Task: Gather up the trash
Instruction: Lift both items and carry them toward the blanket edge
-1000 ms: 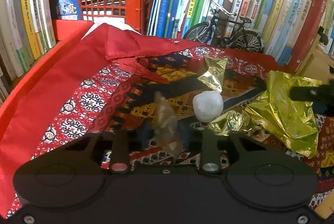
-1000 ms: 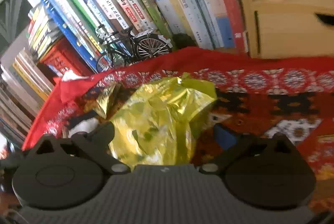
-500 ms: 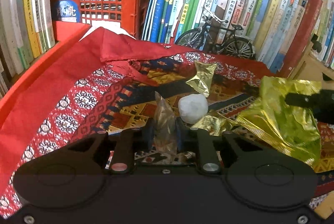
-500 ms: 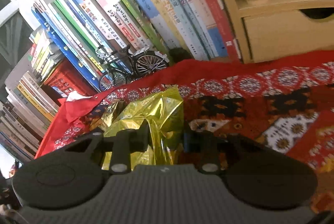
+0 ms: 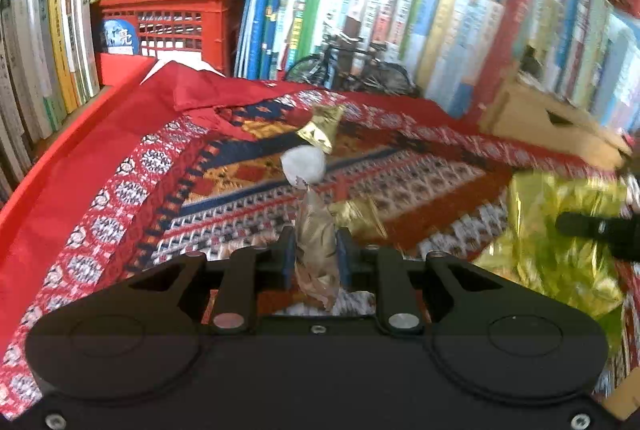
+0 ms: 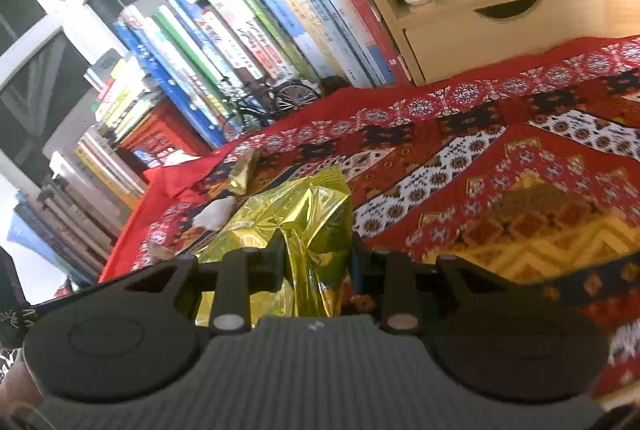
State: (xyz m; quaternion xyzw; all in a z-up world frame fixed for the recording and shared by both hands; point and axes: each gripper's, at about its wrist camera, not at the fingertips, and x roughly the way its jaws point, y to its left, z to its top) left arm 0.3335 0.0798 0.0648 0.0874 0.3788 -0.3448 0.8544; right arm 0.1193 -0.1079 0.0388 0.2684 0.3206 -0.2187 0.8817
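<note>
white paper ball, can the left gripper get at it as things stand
Probably not yet: the left gripper is shut on a crumpled brownish wrapper, so its jaws are full. The white paper ball lies just ahead on the patterned cloth, with nothing else between.

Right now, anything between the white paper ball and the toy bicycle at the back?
Yes: a small gold wrapper sits just behind the white paper ball; beyond it only patterned cloth up to the toy bicycle. Left wrist view shows it.
</note>
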